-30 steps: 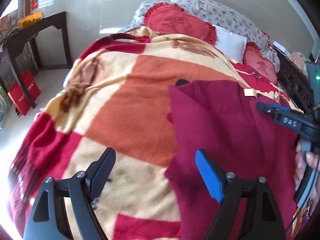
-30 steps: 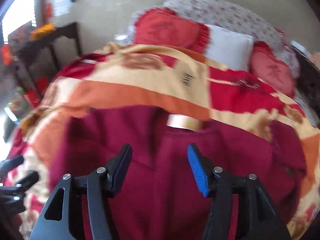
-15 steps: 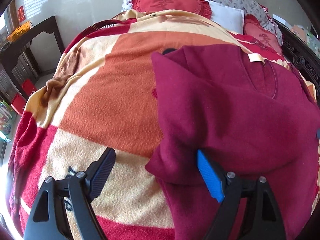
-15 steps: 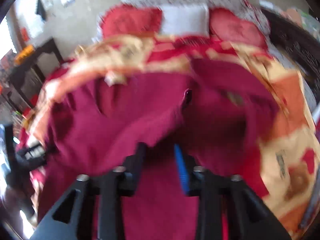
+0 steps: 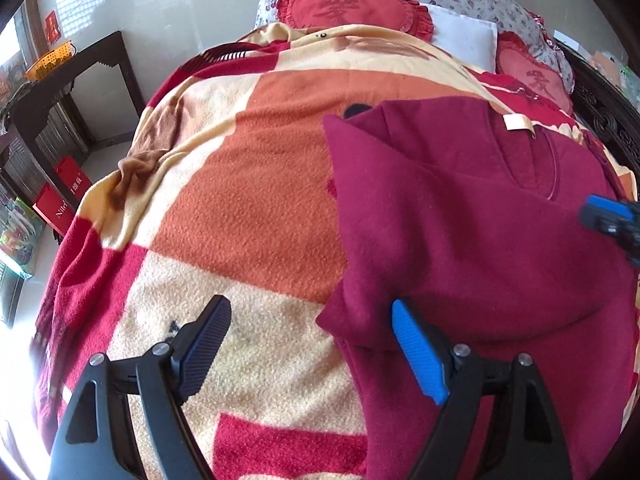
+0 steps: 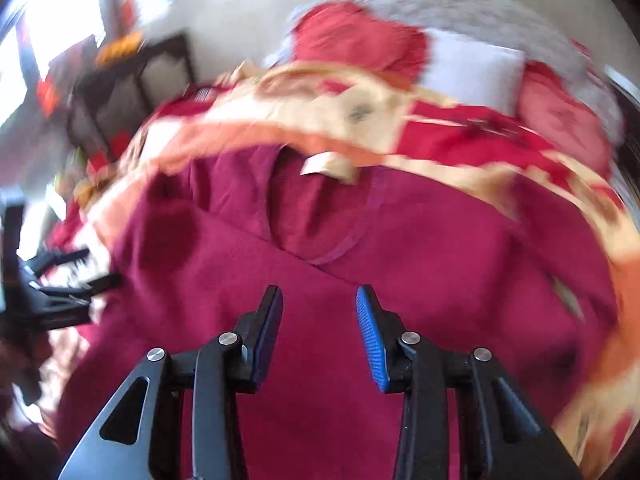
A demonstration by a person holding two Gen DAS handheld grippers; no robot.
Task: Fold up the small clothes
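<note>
I'm mid-fold: one sleeve already lies across the sweater (image 5: 460, 220), spread just ahead of my left gripper (image 5: 312, 344), which is released and empty. My right gripper (image 6: 320, 336) hangs above the chest, parted, empty. Next, I'd grab the far sleeve.

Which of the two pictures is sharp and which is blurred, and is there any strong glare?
Left wrist view: sharp; the maroon sweater and the blanket show clear texture, with white glare at the lower left edge and fisheye bending of the bed. Right wrist view: motion blur smears the sweater, the blanket and the pillows, while the right tool itself stays crisp; the window at the upper left is overexposed.
</note>
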